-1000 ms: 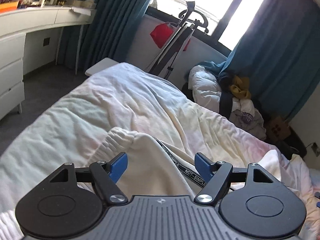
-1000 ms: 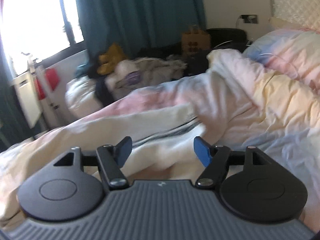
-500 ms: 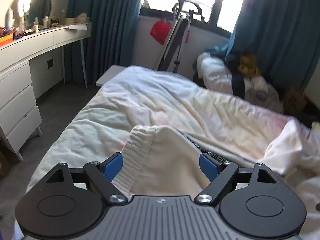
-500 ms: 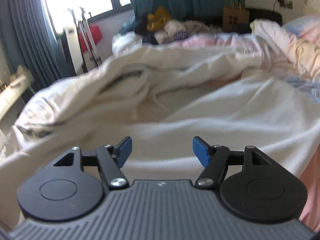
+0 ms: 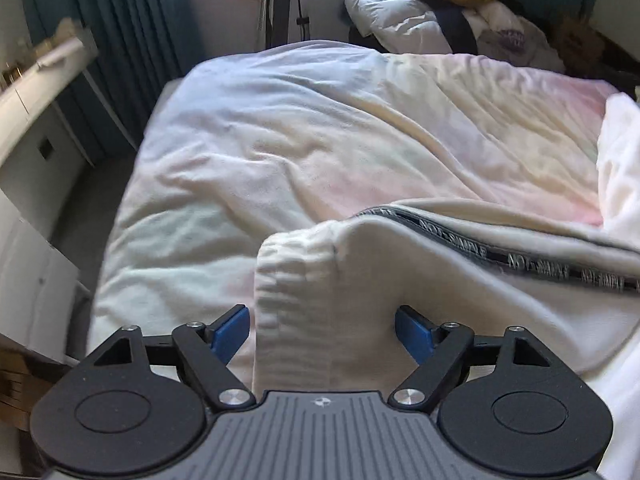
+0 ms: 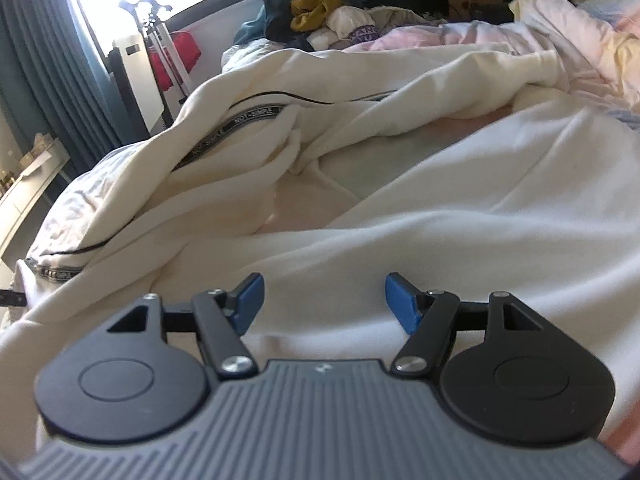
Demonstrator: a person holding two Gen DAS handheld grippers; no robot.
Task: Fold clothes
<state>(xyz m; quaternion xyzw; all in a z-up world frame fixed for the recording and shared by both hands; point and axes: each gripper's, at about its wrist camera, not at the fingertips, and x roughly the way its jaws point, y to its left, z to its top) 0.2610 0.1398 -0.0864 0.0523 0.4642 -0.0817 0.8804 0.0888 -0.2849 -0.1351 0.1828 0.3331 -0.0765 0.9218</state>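
A cream garment (image 5: 400, 280) with a black lettered side stripe (image 5: 520, 256) lies spread on the bed. Its ribbed cuff (image 5: 296, 272) reaches between the blue pads of my left gripper (image 5: 322, 328), whose jaws stand wide open around it without pinching. In the right wrist view the same garment (image 6: 440, 220) lies crumpled, its stripe (image 6: 248, 116) at upper left. My right gripper (image 6: 324, 300) is open just above a flat part of the cloth, holding nothing.
The bed's pale duvet (image 5: 300, 120) runs ahead, its edge and the floor at left. A white desk (image 5: 24, 128) stands left. A clothes pile (image 5: 460, 12) and folded frame (image 5: 280, 0) lie beyond. Pillows and bedding (image 6: 580, 40) are at right.
Both grippers dropped closer to the garment and tilted down. The cuff now fills the gap between the left jaws. Both stayed open.
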